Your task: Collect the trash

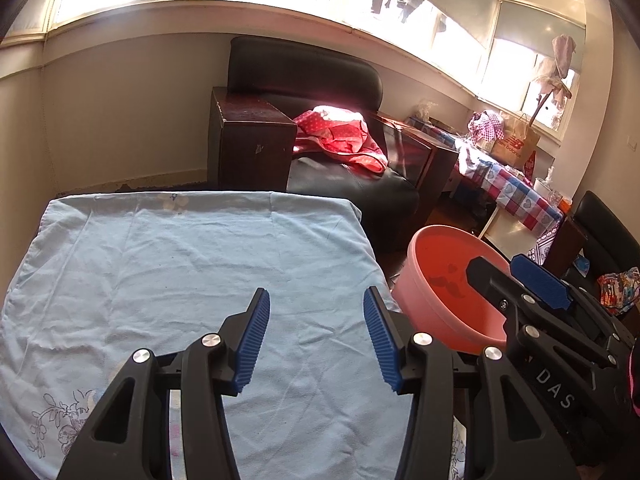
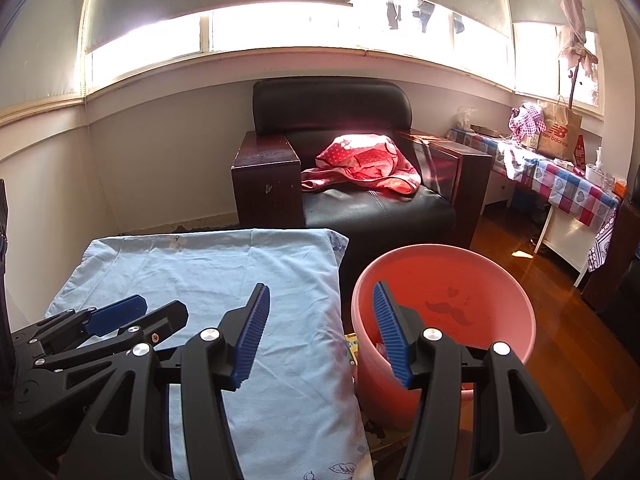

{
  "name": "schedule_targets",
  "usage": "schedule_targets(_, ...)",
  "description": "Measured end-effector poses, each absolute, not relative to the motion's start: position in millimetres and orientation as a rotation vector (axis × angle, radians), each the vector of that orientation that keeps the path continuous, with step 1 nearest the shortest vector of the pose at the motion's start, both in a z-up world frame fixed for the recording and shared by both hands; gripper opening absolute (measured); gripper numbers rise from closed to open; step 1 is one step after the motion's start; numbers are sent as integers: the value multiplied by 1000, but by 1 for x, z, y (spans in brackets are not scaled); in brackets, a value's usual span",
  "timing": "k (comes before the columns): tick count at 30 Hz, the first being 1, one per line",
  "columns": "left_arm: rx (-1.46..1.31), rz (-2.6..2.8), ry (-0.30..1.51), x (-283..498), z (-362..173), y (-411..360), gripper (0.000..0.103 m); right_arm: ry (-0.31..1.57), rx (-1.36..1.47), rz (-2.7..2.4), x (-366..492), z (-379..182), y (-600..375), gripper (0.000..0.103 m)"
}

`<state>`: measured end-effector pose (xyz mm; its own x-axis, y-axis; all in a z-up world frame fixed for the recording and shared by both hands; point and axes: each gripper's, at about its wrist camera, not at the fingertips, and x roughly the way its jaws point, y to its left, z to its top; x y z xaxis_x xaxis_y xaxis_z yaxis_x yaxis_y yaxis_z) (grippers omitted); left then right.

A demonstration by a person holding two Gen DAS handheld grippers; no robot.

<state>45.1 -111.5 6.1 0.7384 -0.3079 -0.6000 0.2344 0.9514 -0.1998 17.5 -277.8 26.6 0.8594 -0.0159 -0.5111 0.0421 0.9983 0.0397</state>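
Over the light blue cloth (image 1: 192, 264) on the table is where I've got my left gripper (image 1: 316, 340) parked, jaws spread wide, nothing between the ribbed blue pads (image 1: 253, 344). From this cam the cloth is wrinkly, with a faint flower print down in the near left corner.

My right gripper (image 2: 320, 336) is just beside it, straddling the table's right edge: left pad over the cloth, right pad (image 2: 390, 340) over the pink bucket (image 2: 500, 292). Also wide open, holding nothing. Each gripper shows up in the other's view, so they're pretty close together.

The bucket sits on the wooden floor (image 2: 532, 280) right up against the table's right side. Inside I can see a dark mustache-shaped mark and a little heart on the far wall, plus something small and pale low down behind my right pad, too hidden to tell what it is. There's also a yellowish scrap (image 2: 352, 346) wedged low between cloth and bucket.

Behind the table: black armchair (image 2: 332, 120) with a red polka-dot cloth (image 2: 360, 164) on the seat, and off right a side table with a checkered cover (image 2: 572, 188) and a paper shopping bag (image 2: 558, 132).
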Motion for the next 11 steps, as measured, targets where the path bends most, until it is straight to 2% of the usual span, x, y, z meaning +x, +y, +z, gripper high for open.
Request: schedule_targets(11,-147,-189,693,62,2,-67,49,575,40,18,37,17,-256,54)
